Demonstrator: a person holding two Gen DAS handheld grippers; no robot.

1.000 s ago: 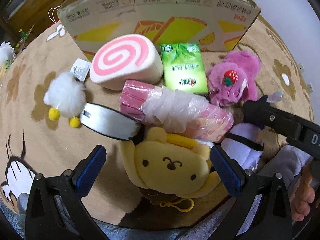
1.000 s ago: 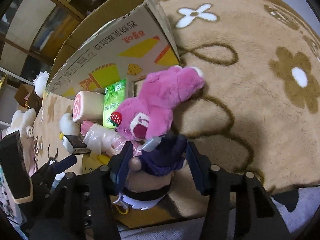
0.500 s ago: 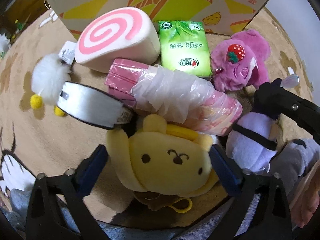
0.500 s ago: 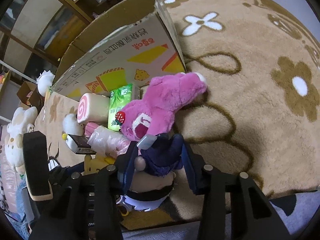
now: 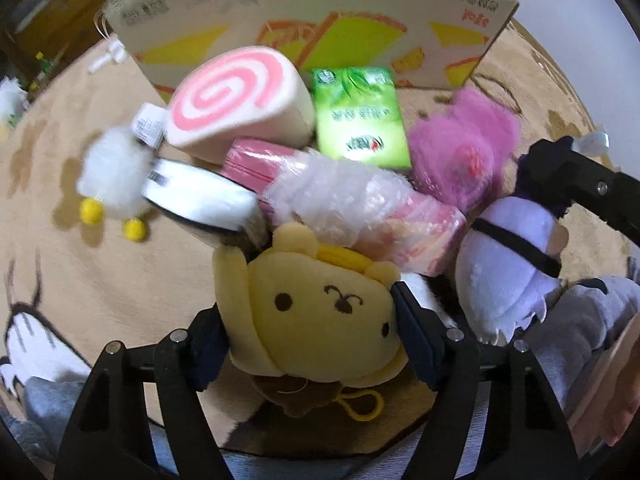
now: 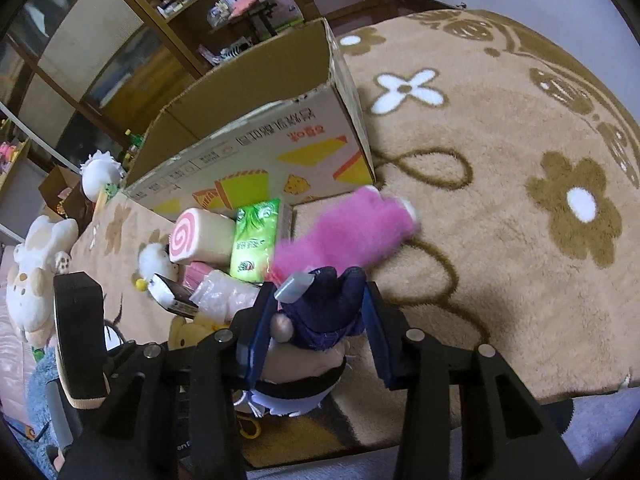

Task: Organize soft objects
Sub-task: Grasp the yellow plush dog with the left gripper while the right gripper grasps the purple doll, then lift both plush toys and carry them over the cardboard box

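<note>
A yellow bear-faced plush [image 5: 320, 312] lies on the tan rug at the near end of a pile of soft things. My left gripper [image 5: 308, 322] points down over it, its jaws closing, with both blue pads against the plush's sides. My right gripper [image 6: 318, 304] is shut on the dark-blue hat of a lilac doll [image 6: 324, 312]. In the left wrist view that doll [image 5: 504, 264] hangs to the right, just off the rug. Behind them lie a pink swirl cushion [image 5: 240, 96], a green tissue pack [image 5: 356, 116] and a pink furry plush [image 5: 464, 152].
An open cardboard box [image 6: 260, 152] stands behind the pile. A plastic-wrapped pink pack [image 5: 360, 208], a black-edged white item [image 5: 200, 196] and a white fluffy chick [image 5: 112, 168] lie on the rug. White plush toys [image 6: 36, 264] sit far left, shelves beyond.
My left jaws have come in from wide open onto the yellow plush. The right gripper has tightened on the lilac doll and risen slightly with it.
</note>
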